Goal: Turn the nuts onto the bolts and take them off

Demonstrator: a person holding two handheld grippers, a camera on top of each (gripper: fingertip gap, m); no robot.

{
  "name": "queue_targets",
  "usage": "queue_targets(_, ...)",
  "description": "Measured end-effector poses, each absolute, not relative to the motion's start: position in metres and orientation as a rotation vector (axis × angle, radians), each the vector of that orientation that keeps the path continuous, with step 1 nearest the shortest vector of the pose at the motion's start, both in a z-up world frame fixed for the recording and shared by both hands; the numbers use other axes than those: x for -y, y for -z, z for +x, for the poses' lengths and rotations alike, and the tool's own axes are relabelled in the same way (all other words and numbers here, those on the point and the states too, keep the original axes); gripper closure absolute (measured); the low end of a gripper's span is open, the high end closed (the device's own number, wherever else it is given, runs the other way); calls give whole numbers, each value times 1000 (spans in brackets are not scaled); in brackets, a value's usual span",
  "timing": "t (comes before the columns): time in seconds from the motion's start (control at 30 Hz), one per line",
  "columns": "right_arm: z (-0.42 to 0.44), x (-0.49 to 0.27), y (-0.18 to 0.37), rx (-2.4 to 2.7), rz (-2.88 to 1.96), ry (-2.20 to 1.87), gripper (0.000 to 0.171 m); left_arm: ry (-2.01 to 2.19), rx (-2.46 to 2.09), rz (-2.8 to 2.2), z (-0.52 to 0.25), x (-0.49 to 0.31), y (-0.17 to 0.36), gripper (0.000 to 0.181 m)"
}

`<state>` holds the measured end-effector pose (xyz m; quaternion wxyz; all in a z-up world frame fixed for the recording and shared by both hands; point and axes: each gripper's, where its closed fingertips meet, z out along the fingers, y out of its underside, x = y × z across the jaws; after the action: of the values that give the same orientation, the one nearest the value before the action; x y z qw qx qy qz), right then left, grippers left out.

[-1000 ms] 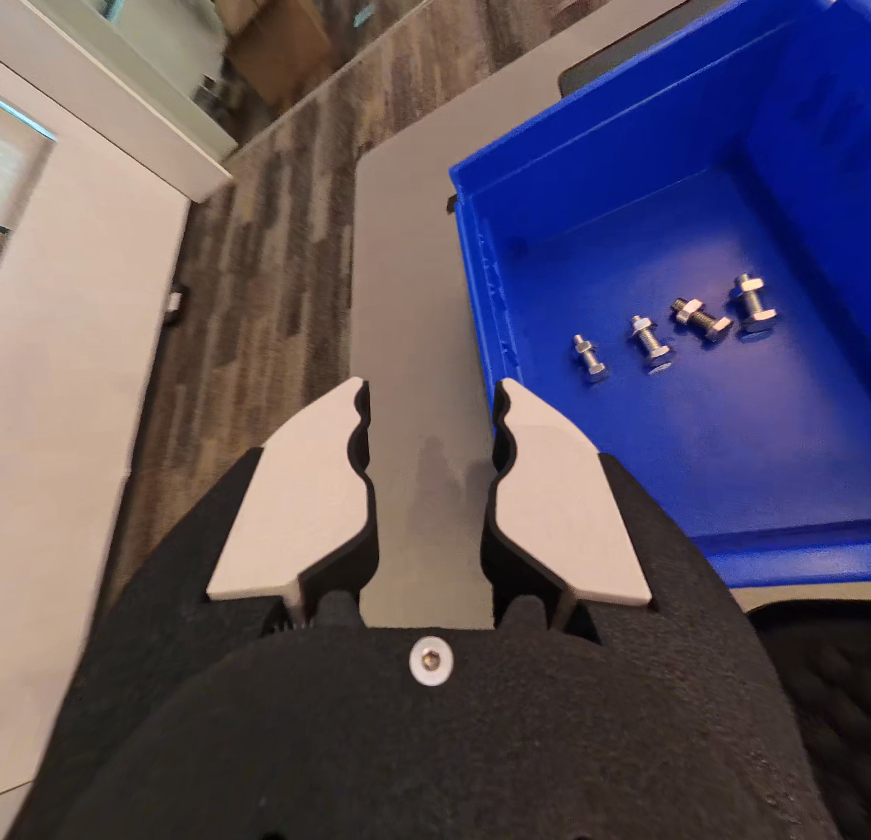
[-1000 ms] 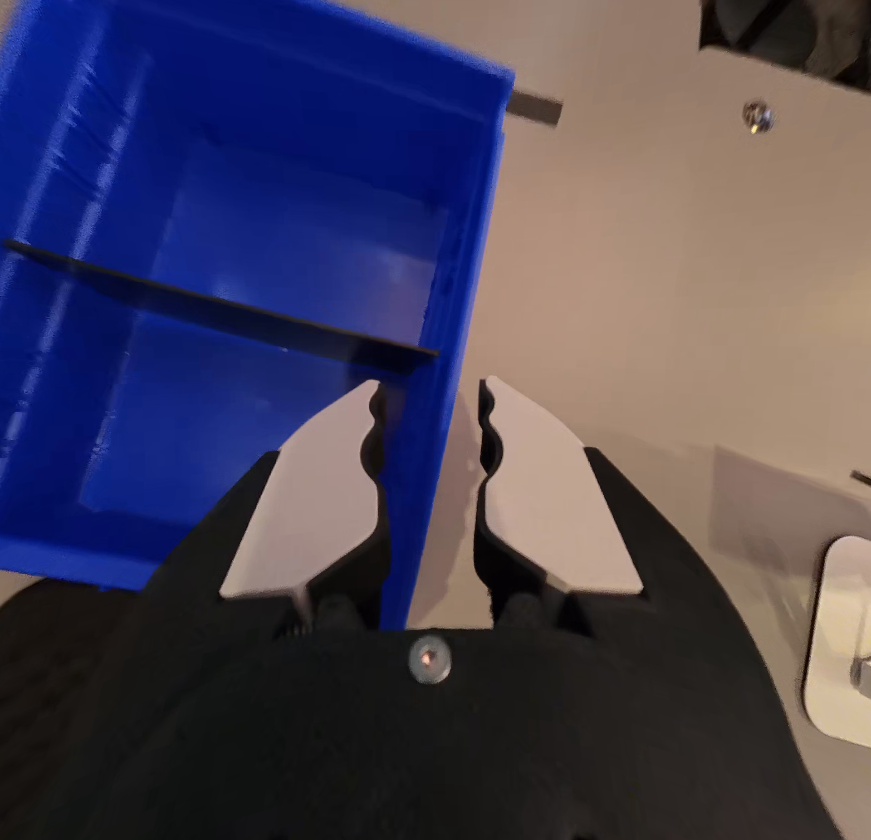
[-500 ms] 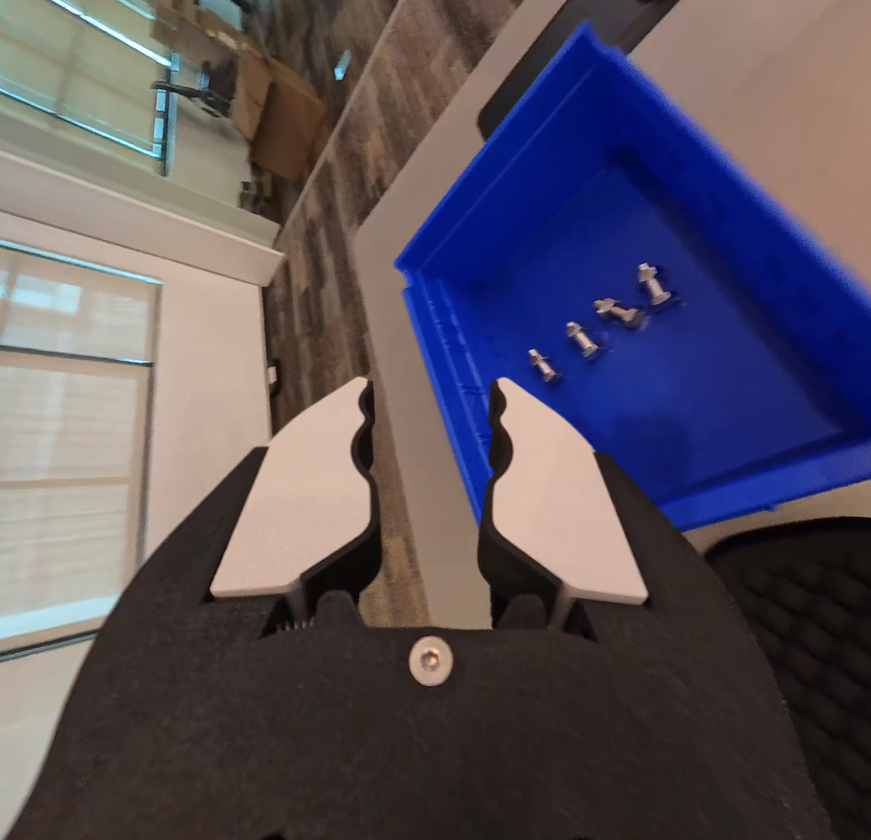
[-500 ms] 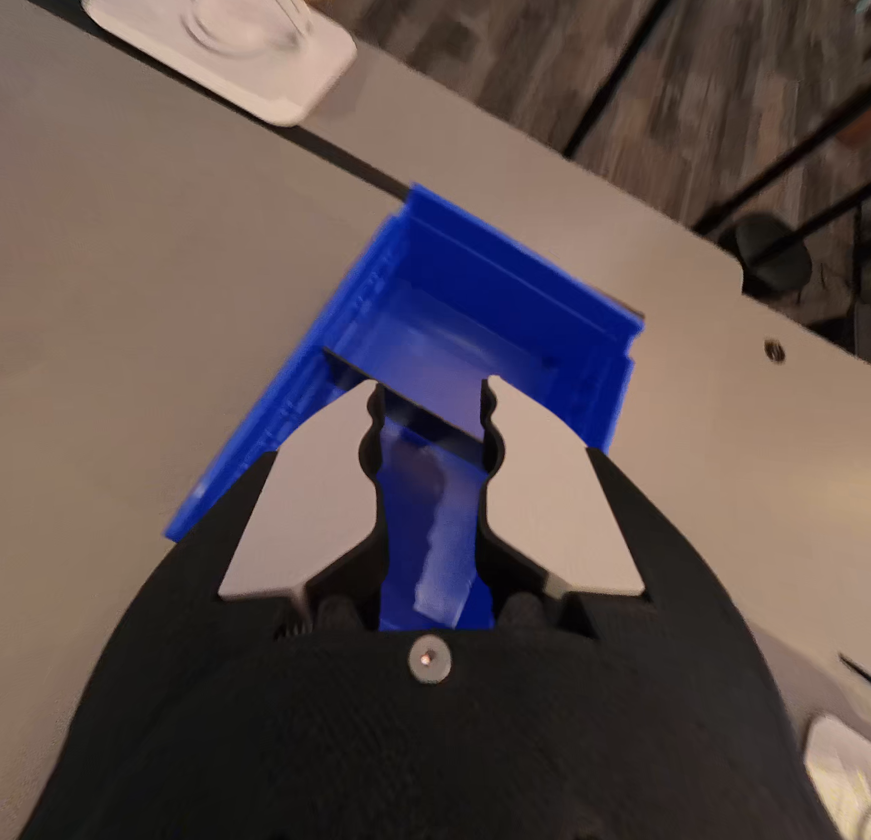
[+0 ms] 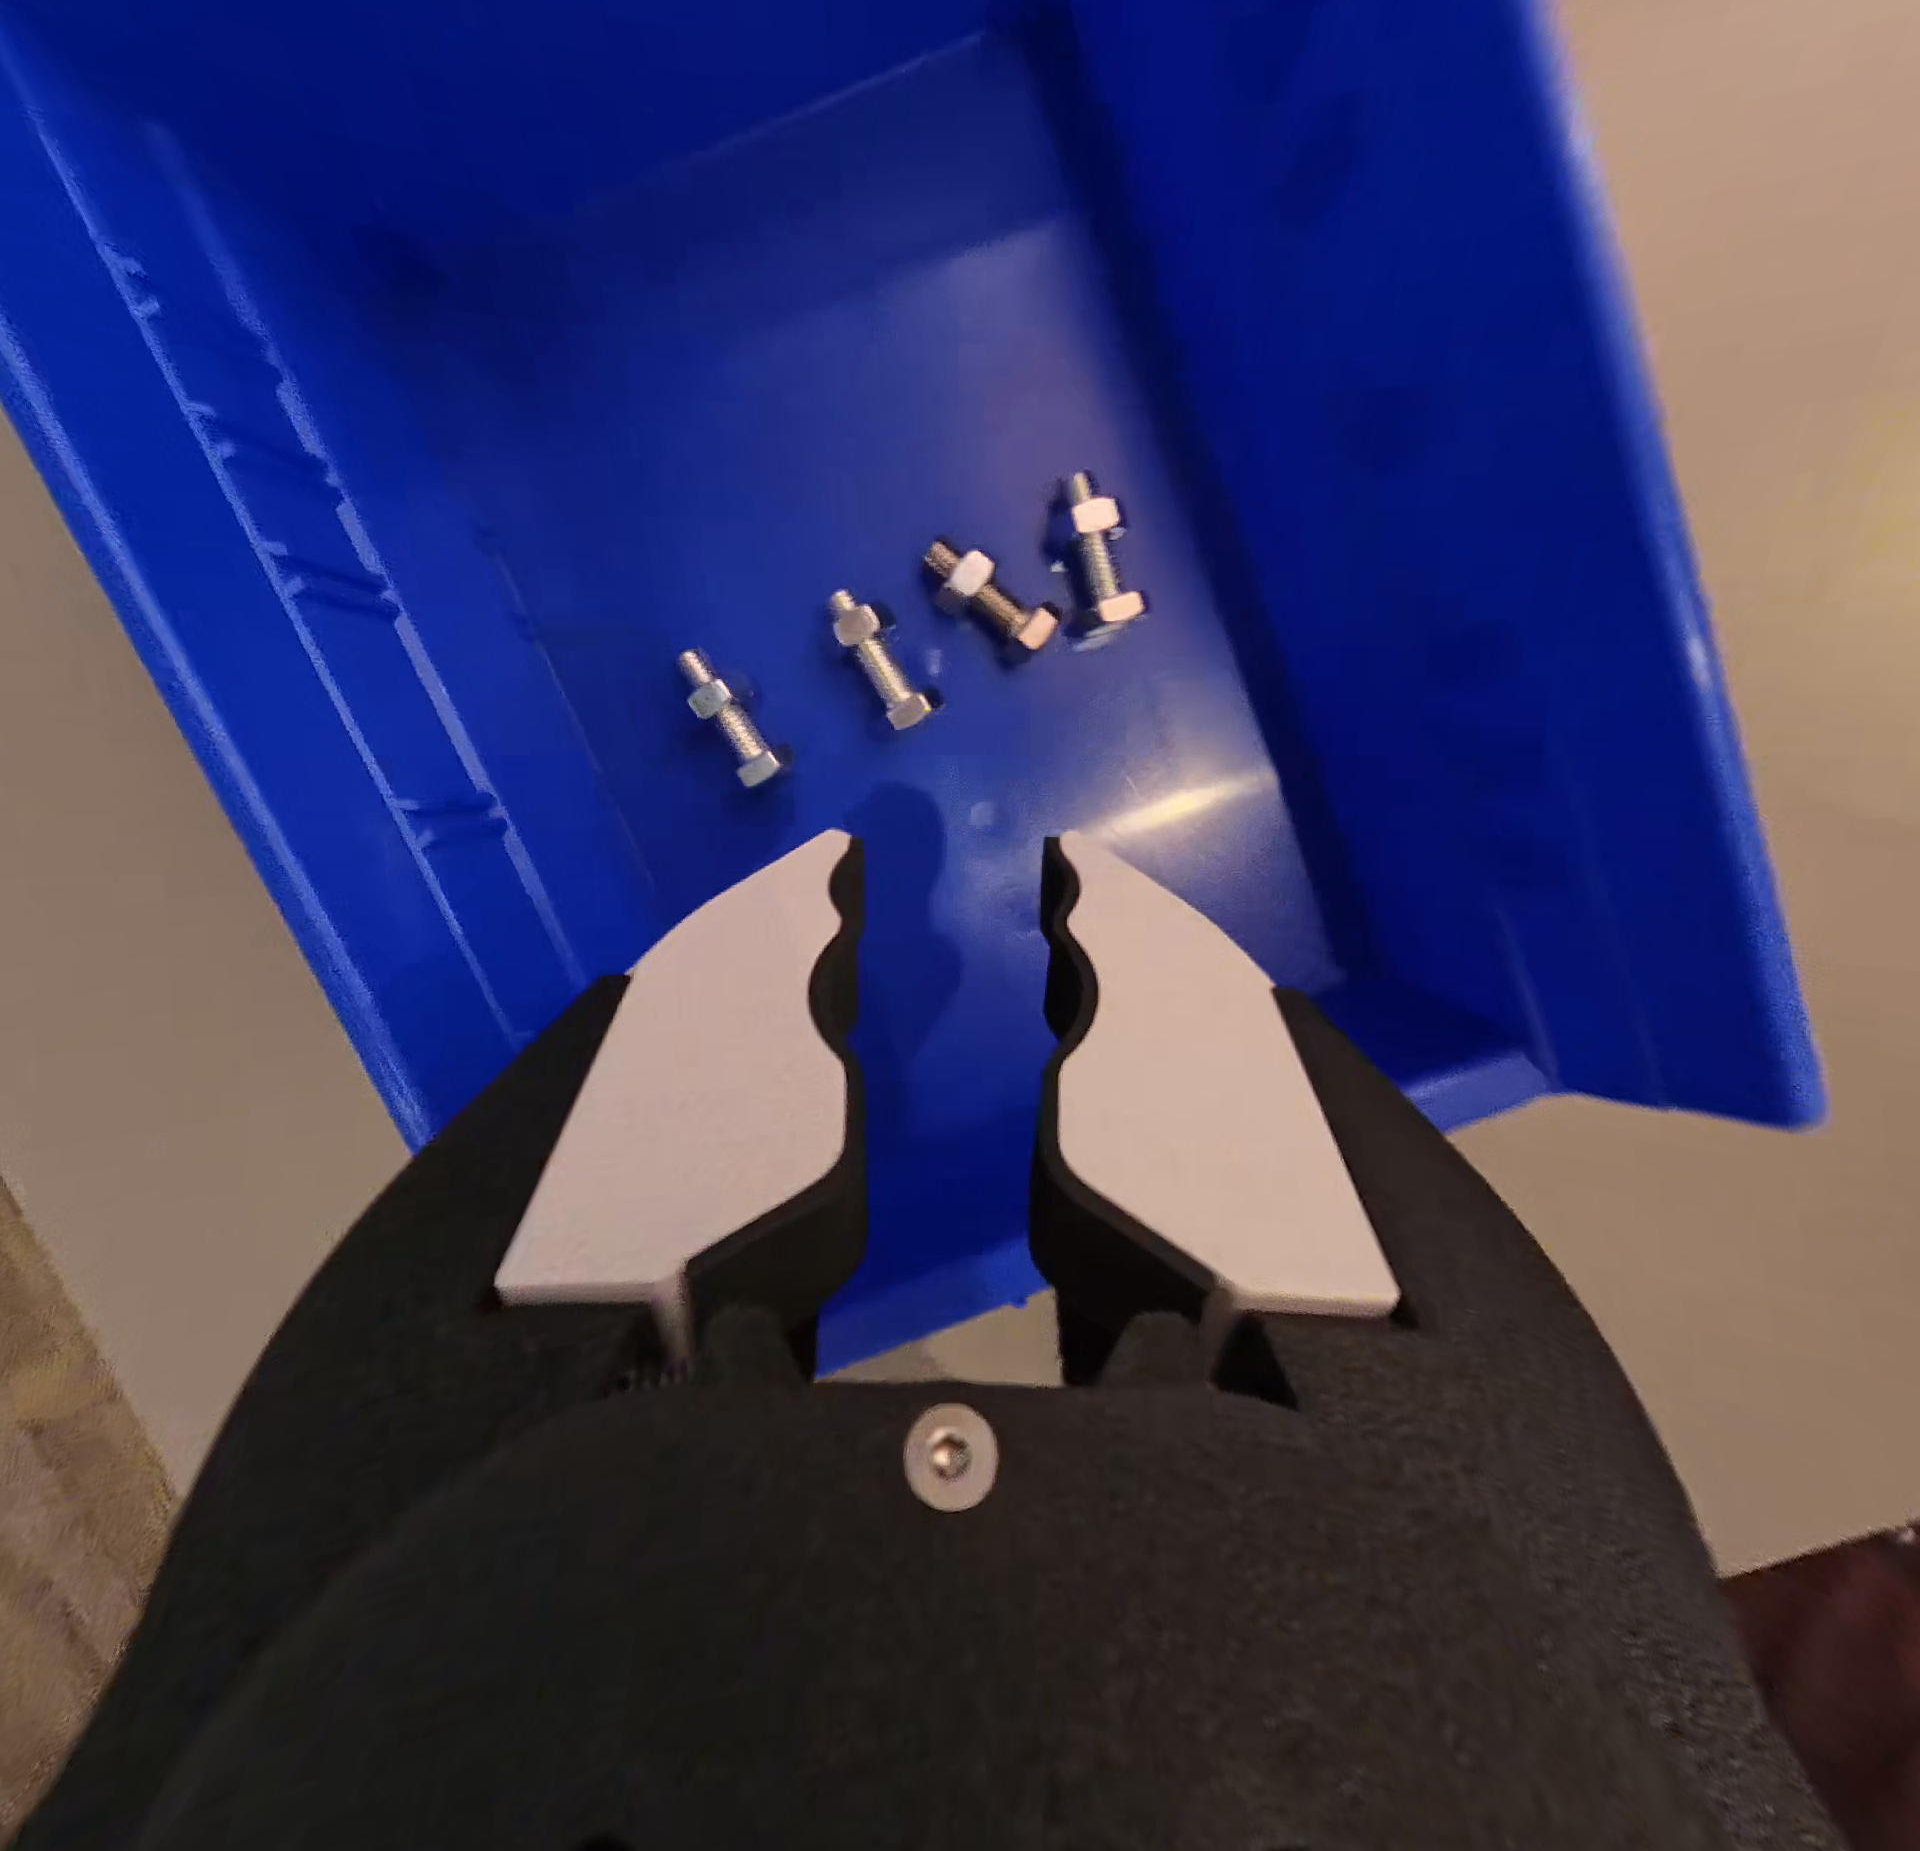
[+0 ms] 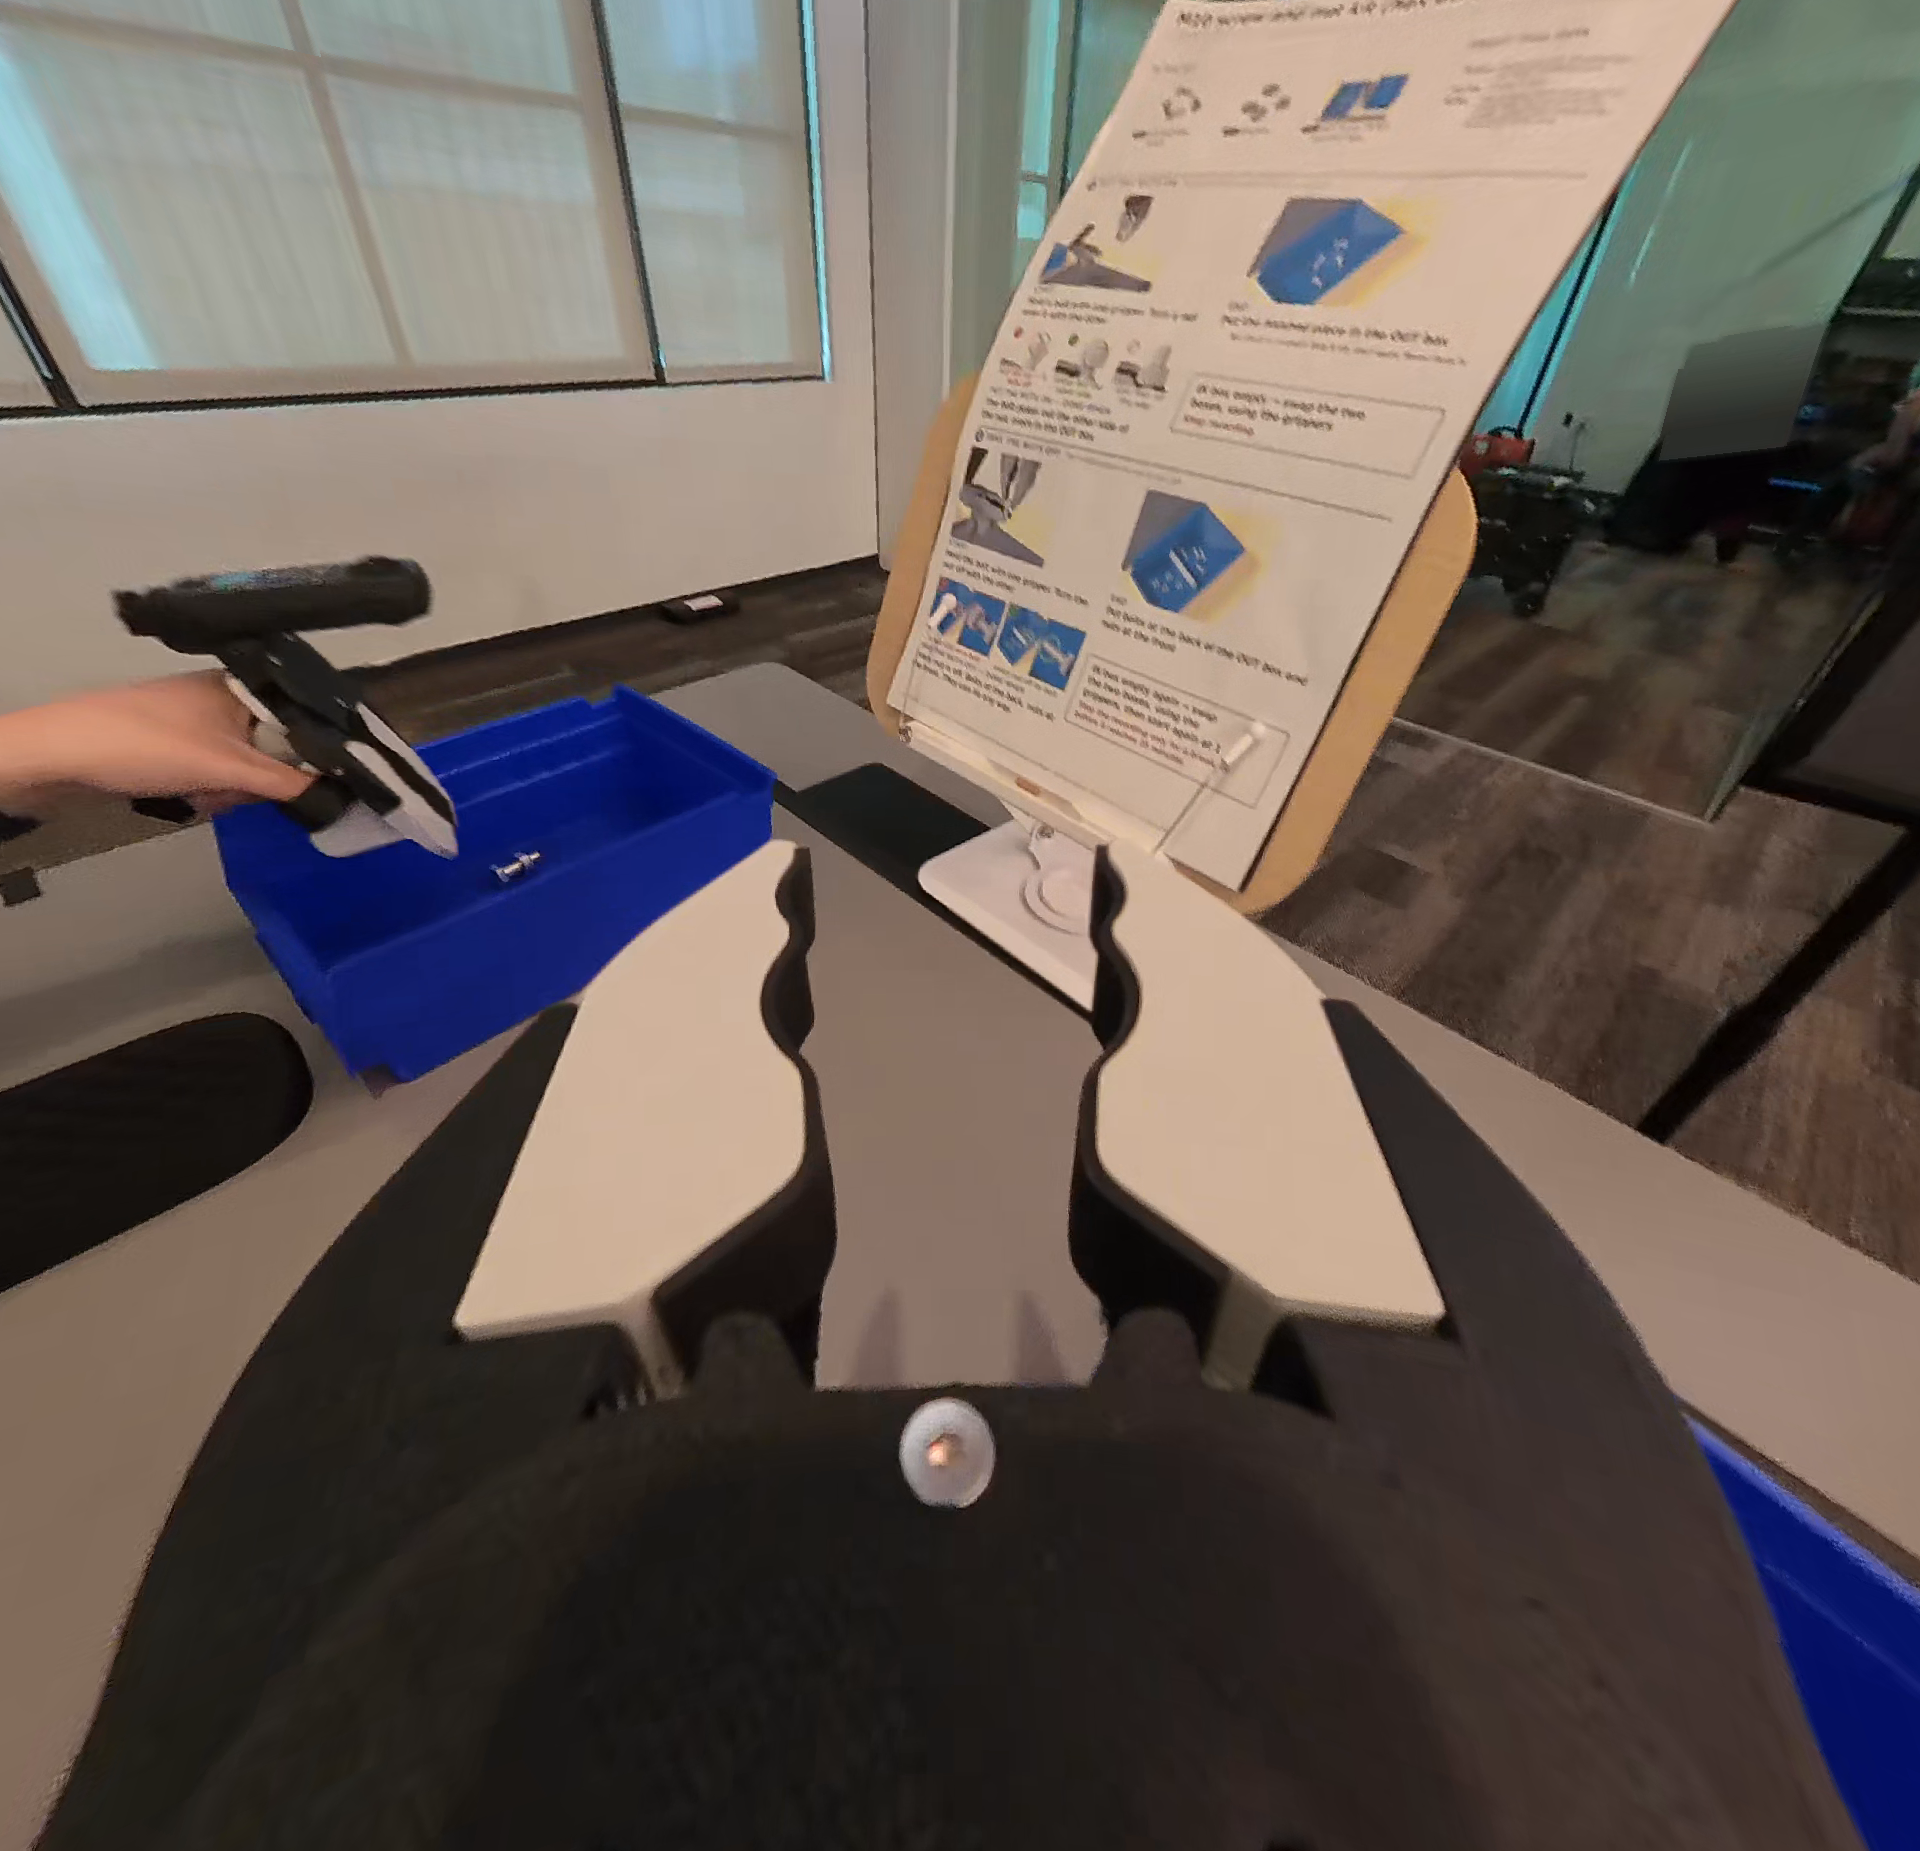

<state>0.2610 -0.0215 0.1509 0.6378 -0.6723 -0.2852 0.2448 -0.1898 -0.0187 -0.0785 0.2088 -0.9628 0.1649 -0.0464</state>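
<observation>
Several silver bolts with nuts on them lie in a row on the floor of a blue bin. My left gripper is open and empty, tips inside the bin just short of the bolts. In the right wrist view the same bin stands on the grey table at the left, with the left gripper held by a hand over it and one bolt showing. My right gripper is open and empty above the table.
A white instruction sheet on a wooden stand stands at the table's far edge, on a white base. A second blue bin's corner shows at the lower right. A black padded armrest lies at the left. Beyond is carpet floor. My hands' fingertips stand some 50 centimetres from each other.
My left gripper has swung from beside the bin to over it, tips now inside near the bolts. My right gripper has tilted up from the divided blue bin to face the stand and opened wider.
</observation>
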Motion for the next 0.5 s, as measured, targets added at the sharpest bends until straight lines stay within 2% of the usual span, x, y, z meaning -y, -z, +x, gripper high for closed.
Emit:
queue_targets(0.13,251,15,-147,694,-1526,-579,119,71,-329,-2763,-202,3,92,151)
queue_targets(0.33,241,1,-110,773,-1587,-564,120,-96,-228,-2845,-218,-16,108,155)
queue_targets(0.5,221,3,-94,848,-1611,-592,119,-291,-171,-2890,-237,-24,127,150)
